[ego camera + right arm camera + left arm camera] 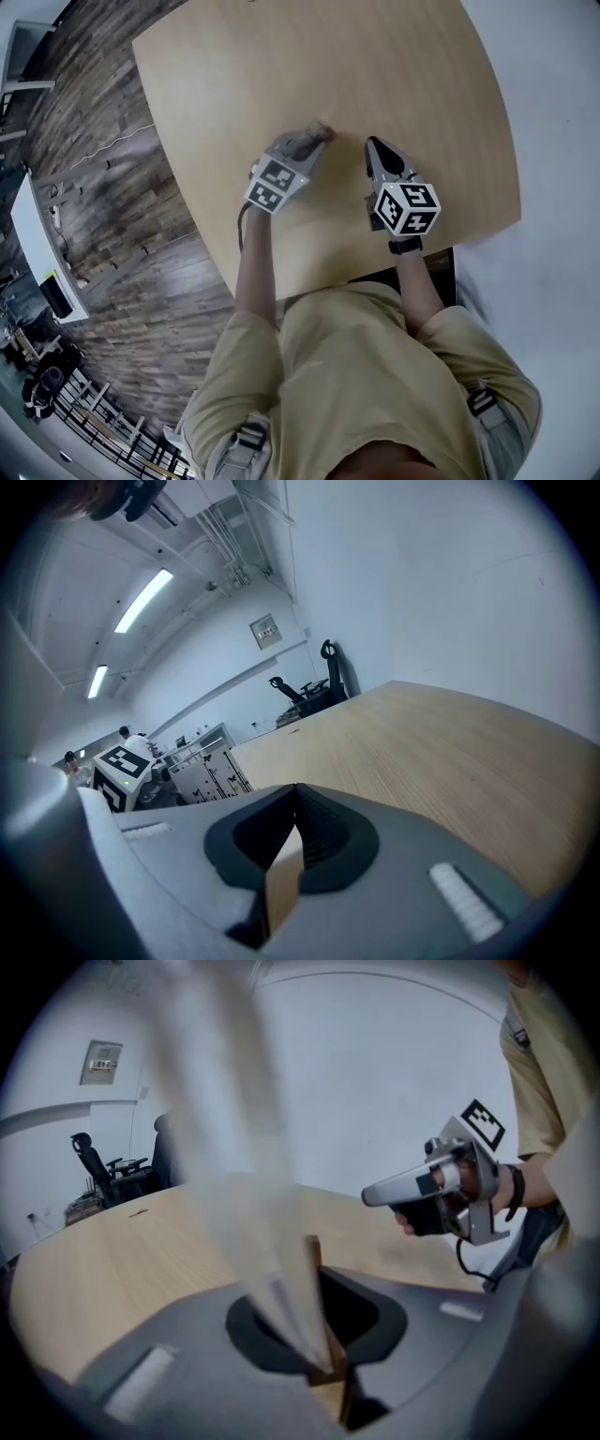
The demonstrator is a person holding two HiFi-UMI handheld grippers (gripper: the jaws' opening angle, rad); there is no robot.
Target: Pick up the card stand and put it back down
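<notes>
Left gripper (pixel 317 134) is clamped down on the card stand (pixel 315 1261). You can see a thin wooden strip pinched right between the jaws, with a pale sheet rising up and away from it. That sheet is badly smeared and covers a big slice of the left gripper view, so I can't read anything on it. Can't tell whether the stand is clear of the table (pixel 422 94) or still touching it.

Right gripper (pixel 373 142) hangs just to the right of the left one. The two are near each other but apart, and both point the same way across the tabletop. Its jaws are closed tip to tip. There's a tan sliver in the slot behind the tips, and I honestly can't say what it is.

Ahead of both grippers it's bare wood for a good stretch. The table's near edge is just behind them, close to the person's shirt (pixel 356 366). Left of the left gripper the table ends and dark plank floor (pixel 112 187) begins. Right of the right gripper the top runs on a bit and then meets a pale floor (pixel 553 187).

Far past the left gripper's tips, beyond the table, there are office chairs (pixel 94 1162) and a wall panel (pixel 101 1061). Ahead and left of the right gripper there are cabinets (pixel 202 771), too small for details.
</notes>
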